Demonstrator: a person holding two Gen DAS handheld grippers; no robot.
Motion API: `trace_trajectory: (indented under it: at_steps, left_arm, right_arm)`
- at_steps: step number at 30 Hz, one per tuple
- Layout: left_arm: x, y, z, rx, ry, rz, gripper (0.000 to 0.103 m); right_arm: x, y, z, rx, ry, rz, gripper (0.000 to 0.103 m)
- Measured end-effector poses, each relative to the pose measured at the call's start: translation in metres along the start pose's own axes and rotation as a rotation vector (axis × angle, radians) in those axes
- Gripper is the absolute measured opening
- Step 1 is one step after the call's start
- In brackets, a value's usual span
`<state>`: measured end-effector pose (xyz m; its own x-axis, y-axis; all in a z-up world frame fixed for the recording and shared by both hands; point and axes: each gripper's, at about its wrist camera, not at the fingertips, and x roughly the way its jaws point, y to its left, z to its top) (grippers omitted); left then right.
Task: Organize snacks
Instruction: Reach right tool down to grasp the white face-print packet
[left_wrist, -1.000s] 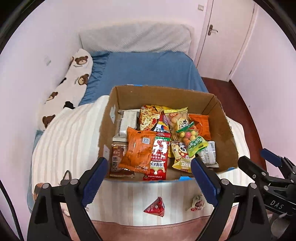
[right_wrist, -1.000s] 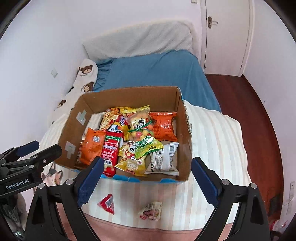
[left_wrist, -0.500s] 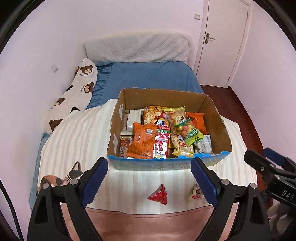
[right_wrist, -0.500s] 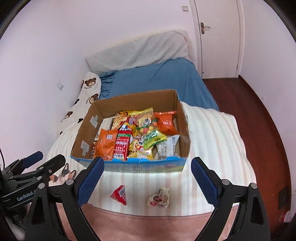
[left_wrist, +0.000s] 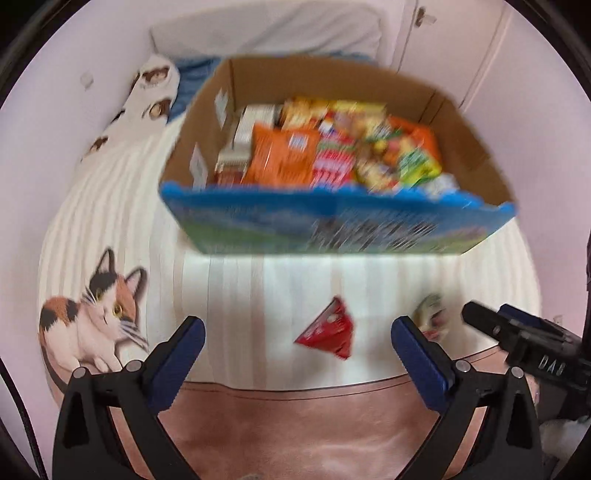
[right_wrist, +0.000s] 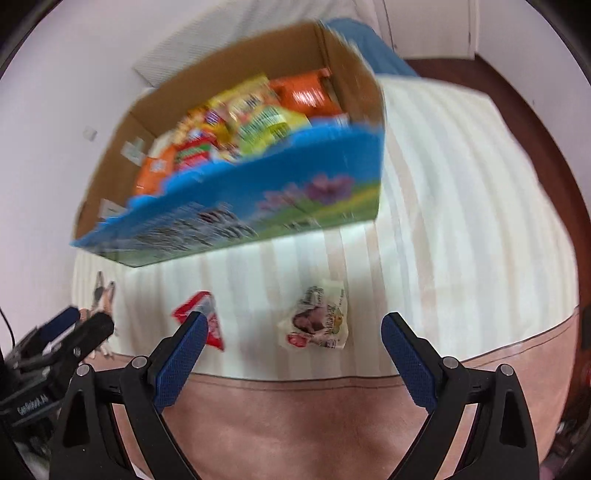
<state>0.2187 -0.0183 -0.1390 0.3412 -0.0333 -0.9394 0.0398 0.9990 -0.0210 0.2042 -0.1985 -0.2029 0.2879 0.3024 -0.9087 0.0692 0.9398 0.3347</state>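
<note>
A striped bed is carrying a cardboard box crammed with snacks. Before it are lying a red triangular packet and a pale wrapped snack. The left claw is opening, empty; the right claw is gaping wide, gripping nothing.

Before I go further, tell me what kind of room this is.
Most likely a bedroom. A striped blanket with a cat print covers a bed, a bear-print pillow lies by the wall, and a cardboard box of snacks sits on the bedding.
</note>
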Motion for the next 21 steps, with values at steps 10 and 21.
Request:
trace_trajectory:
  at_steps: [10, 21]
  left_arm:
    - [0.056, 0.013, -0.015, -0.049, 0.119, 0.028, 0.103]
    - [0.098, -0.015, -0.008, -0.074, 0.207, -0.166, 0.079]
  right_arm:
    - [0.087, -0.012, -0.002, 0.029, 0.118, -0.009, 0.061]
    - [0.084, -0.019, -0.033, -0.039, 0.116, -0.054, 0.06]
